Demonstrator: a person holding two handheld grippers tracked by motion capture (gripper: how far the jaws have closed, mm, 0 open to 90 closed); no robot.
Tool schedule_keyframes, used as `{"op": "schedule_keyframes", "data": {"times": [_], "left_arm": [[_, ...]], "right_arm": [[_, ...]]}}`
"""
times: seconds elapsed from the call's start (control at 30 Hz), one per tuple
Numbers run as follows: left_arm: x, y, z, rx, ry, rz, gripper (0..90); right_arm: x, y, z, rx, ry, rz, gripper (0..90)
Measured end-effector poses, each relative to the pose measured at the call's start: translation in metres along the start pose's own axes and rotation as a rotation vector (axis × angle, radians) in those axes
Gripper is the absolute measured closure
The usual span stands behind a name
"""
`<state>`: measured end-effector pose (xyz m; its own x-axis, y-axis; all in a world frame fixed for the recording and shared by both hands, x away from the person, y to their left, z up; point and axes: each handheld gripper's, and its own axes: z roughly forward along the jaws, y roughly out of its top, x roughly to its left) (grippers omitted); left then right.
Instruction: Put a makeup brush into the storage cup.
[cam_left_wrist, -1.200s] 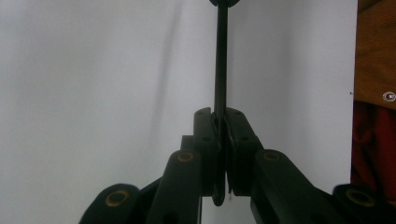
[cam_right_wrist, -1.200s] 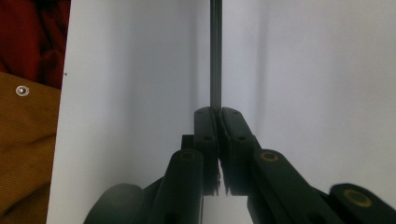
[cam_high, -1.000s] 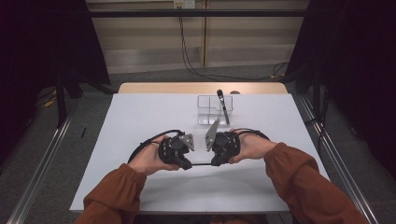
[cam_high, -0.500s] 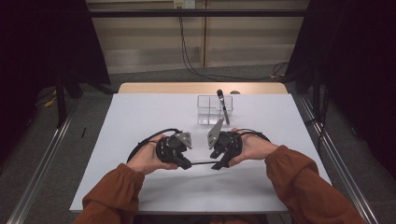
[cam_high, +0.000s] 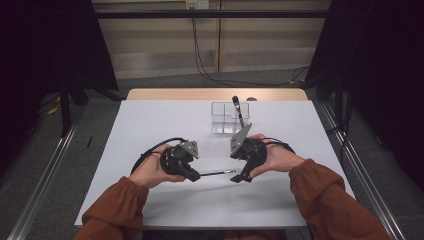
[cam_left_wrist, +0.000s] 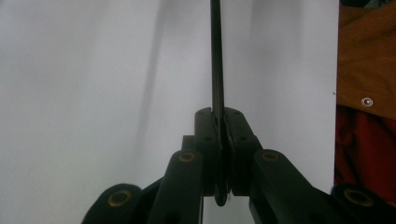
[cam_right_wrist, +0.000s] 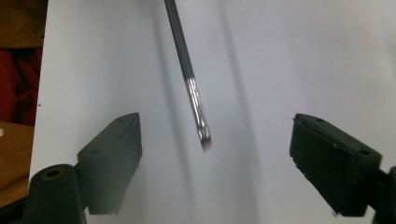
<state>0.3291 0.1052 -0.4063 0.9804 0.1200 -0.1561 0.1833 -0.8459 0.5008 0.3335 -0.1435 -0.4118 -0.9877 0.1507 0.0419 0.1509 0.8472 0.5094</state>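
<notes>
A: Left gripper (cam_left_wrist: 219, 140) first: clamped hard on the thin black makeup brush with the silver ferrule (cam_left_wrist: 216, 60), pads pinching the handle near its butt end, rest of the stick pointing straight out ahead.

B: Right gripper (cam_right_wrist: 212, 154)?

A: Wide apart, just been opening, nothing pressed. Brush tip (cam_right_wrist: 204, 142) hanging between the black pads (cam_right_wrist: 116, 149), touching neither. Looks like a hand-over finished, left side now carrying alone.

B: Position from above?

A: Brush (cam_high: 217, 173) lying level just above the white table (cam_high: 150, 120), bridging from left gripper (cam_high: 192, 173) towards right gripper (cam_high: 242, 176). Beyond them, a clear plastic two-compartment holder (cam_high: 223, 118) with a second dark brush (cam_high: 238, 111) standing in it, leaning.

B: Handling?

A: Probably very light and stiff, smooth lacquered handle, so prone to swivelling in a pinch at one end. Bristles soft, easily splayed; better left untouched. Best hold on the handle, mid-length or just behind the ferrule. Present grip near the butt likely fine for a short carry, with some risk of droop.
</notes>
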Motion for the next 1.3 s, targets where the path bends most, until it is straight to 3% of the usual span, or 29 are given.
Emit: {"op": "schedule_keyframes", "data": {"times": [0.23, 0.4, 0.5, 0.67, 0.9, 1.03, 1.3], "left_arm": [[0.002, -0.012, -0.008, -0.044, 0.018, -0.034, 85.4], [0.004, -0.022, -0.012, -0.091, 0.005, -0.061, 85.4], [0.005, -0.030, -0.016, -0.107, 0.031, -0.077, 85.4], [0.004, -0.042, -0.020, -0.144, 0.027, -0.099, 85.4], [0.004, -0.053, -0.021, -0.204, 0.037, -0.132, 85.4], [0.001, -0.054, -0.021, -0.245, 0.045, -0.140, 85.4], [0.000, -0.063, -0.011, -0.351, 0.043, -0.145, 85.4]], "right_arm": [[0.001, -0.017, -0.011, -0.072, -0.047, 0.070, 5.8], [0.001, -0.025, -0.013, -0.115, -0.065, 0.108, 3.3], [0.001, -0.029, -0.014, -0.128, -0.066, 0.131, 3.6], [0.003, -0.040, -0.011, -0.131, -0.072, 0.192, 3.8], [0.009, -0.056, -0.012, -0.197, -0.096, 0.231, 3.2], [0.012, -0.064, -0.014, -0.250, -0.056, 0.257, 3.3], [0.016, -0.074, -0.009, -0.348, -0.120, 0.309, 2.3]]}}
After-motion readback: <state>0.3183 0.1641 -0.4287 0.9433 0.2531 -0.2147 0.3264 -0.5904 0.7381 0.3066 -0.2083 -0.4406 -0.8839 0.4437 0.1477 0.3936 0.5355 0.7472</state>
